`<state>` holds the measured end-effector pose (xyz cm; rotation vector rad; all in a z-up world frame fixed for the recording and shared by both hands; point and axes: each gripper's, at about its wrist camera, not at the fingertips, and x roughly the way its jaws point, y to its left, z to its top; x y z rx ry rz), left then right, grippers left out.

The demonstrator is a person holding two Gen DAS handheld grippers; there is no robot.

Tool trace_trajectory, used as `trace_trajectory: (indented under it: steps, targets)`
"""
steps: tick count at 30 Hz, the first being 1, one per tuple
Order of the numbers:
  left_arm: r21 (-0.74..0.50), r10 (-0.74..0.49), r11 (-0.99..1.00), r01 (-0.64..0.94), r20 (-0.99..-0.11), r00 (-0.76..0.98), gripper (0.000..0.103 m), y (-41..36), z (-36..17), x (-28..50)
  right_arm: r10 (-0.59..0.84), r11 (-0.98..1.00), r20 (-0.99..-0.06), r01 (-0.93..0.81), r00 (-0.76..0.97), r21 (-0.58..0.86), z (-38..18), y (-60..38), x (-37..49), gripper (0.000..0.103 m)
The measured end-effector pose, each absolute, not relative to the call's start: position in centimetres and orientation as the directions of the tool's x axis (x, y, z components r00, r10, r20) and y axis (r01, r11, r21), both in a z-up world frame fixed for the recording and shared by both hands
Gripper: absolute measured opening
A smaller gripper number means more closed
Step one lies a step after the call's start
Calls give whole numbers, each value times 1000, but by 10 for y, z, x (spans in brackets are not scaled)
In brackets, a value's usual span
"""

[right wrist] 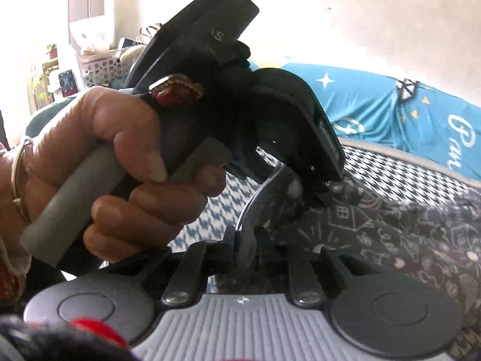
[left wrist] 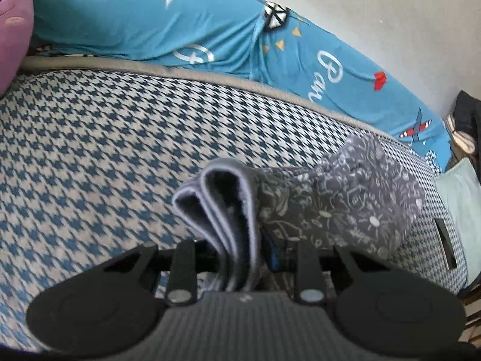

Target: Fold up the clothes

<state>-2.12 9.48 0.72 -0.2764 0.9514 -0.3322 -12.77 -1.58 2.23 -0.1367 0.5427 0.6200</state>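
The landmark here is the blue-and-white houndstooth mattress cover (left wrist: 90,138), which fills most of the left wrist view; behind it, against the wall, lies a turquoise printed sheet with stars and white lettering (left wrist: 186,30), and at its far left corner sits a purple plush cushion (left wrist: 13,30).

Above the mattress, lifted clear of it, hangs the dark grey garment with a pale doodle print and a lighter grey ribbed waistband (left wrist: 336,207). The left gripper (left wrist: 240,258) has its jaws drawn narrow on a bunched fold of that waistband. In the right wrist view the right gripper (right wrist: 248,249) is likewise pinched on a strip of the same band, with the person's left hand (right wrist: 120,162) on the grey handle of the other tool just in front of it.

My reading is that both waistband ends are gathered and the garment is being carried up for laying out or a first fold. The next move likely calls for spreading the two grips apart over the mattress, keeping the cloth taut, then lowering it flat.
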Motion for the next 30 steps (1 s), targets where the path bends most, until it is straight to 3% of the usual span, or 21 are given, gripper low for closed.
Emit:
trace_trajectory:
  steps: [10,13,14,16,18,22,30]
  targets:
    - [-336,-297,941,35,-775,558,23,160,4,6,564,785,-514,-612,646,93,17,20,-84,12]
    - [-326,-233,942,-78,-804,547,25,178,-5,8,599,744,-574,-652,558,143,12,19,-77,23]
    - [-317,-214,943,-99,-809,547,28,182,-6,6,612,720,-598,-678,519,149,10,19,-78,38]
    - [-290,-182,951,-108,-807,563,37,184,-4,0,619,694,-608,-709,498,125,9,13,-88,50]
    - [-263,-149,958,-118,-803,577,46,185,-2,-6,626,673,-603,-733,494,97,11,4,-97,51]
    - [-274,-168,958,-84,-774,611,50,180,6,-20,627,675,-578,-734,523,69,20,-20,-100,51]
    - [-305,-235,952,-13,-761,605,52,151,7,-28,487,836,-543,-545,684,63,26,-86,-78,50]
